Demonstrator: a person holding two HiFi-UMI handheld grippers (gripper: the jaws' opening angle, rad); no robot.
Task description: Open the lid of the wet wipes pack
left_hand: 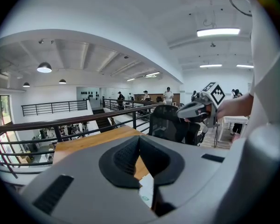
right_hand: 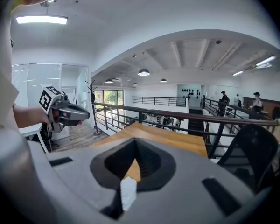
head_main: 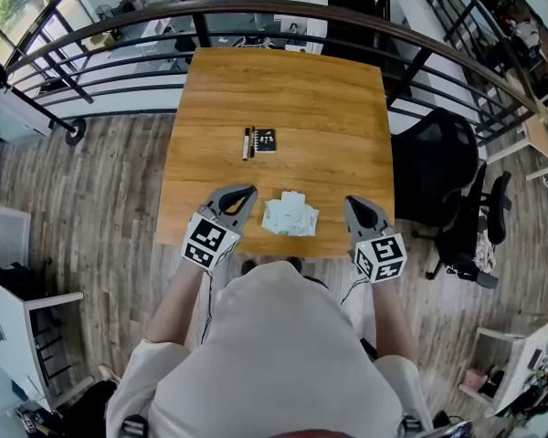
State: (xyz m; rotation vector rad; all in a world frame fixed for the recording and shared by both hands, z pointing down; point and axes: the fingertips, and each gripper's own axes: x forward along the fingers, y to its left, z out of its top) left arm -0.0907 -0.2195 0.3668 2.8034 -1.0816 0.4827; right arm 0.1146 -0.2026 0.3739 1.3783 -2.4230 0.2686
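Near the front edge of the table [head_main: 292, 99], the wet wipes pack [head_main: 290, 214] lay flat between the two grippers. It was probably put there so that one could steady it while the other lifted the lid. Whether the lid was up was too small to tell. The left gripper [head_main: 245, 192] hung just beside the pack on one side and the right gripper [head_main: 354, 203] on the other, neither touching it, each with jaws pressed together on nothing. Farther up the table, a pen [head_main: 247, 143] and a small black card [head_main: 265, 140] lay side by side.

On my counter [head_main: 283, 89] I count one wet wipes pack [head_main: 289, 214], one pen [head_main: 247, 143] and one small black booklet [head_main: 265, 140]. I hold two: left tongs [head_main: 246, 191], right tongs [head_main: 352, 203].
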